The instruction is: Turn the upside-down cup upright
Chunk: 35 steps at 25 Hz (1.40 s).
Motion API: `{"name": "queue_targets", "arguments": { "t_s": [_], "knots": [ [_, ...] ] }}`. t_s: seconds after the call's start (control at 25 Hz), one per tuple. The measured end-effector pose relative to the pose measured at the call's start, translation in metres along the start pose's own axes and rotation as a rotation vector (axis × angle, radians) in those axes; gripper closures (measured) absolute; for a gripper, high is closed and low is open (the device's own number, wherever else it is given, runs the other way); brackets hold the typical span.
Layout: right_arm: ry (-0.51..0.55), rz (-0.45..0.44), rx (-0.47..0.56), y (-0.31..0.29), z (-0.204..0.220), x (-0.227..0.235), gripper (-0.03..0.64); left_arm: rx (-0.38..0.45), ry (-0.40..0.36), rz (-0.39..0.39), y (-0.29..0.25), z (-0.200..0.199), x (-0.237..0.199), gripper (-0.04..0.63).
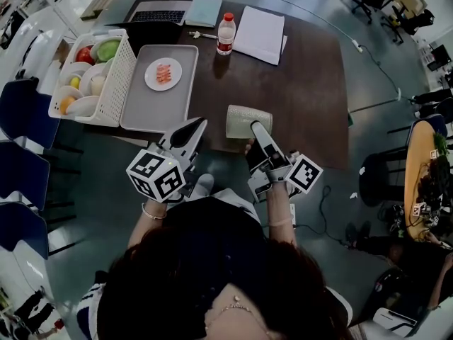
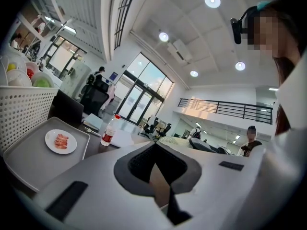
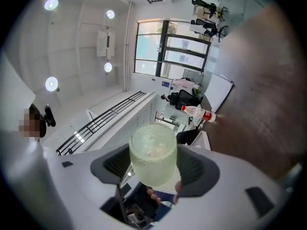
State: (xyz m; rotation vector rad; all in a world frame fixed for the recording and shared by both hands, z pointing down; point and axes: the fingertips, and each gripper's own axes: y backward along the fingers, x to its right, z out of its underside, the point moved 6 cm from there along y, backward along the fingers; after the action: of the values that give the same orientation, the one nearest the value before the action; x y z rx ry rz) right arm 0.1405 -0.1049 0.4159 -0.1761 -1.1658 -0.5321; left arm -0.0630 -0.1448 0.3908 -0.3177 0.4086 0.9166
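- The pale green cup lies on its side at the near edge of the brown table — the right gripper grips it.
- The left gripper is beside it, jaws together.
- A grey tray holds a plate; a white basket touches its left side.
- A bottle stands further back, beside the paper.

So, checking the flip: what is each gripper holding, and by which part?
Right gripper clamps the cup by its side wall; left gripper is shut, empty.

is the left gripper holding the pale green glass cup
No, the right gripper grips the pale green textured glass cup; the left gripper is shut and empty.
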Motion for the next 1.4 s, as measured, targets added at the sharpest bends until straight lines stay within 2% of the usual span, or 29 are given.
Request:
{"name": "queue_targets", "arguments": {
  "t_s": [0.48, 0.92, 1.24, 1.4],
  "knots": [
    [-0.278, -0.161, 0.012, 0.003, 0.007, 0.005, 0.302, 0.006, 0.003, 0.043, -0.001, -0.002, 0.006, 0.594],
    [-0.377, -0.23, 0.012, 0.002, 0.009, 0.009, 0.302, 0.015, 0.02, 0.094, 0.001, -0.005, 0.007, 0.59],
    [-0.43, -0.287, 0.0, 0.001, 0.01, 0.009, 0.302, 0.032, 0.028, 0.164, 0.006, -0.011, 0.006, 0.508],
    [-0.437, -0.308, -0.007, 0.0, 0.01, 0.008, 0.302, 0.007, 0.029, 0.203, 0.005, -0.011, 0.012, 0.458]
  ]
}}
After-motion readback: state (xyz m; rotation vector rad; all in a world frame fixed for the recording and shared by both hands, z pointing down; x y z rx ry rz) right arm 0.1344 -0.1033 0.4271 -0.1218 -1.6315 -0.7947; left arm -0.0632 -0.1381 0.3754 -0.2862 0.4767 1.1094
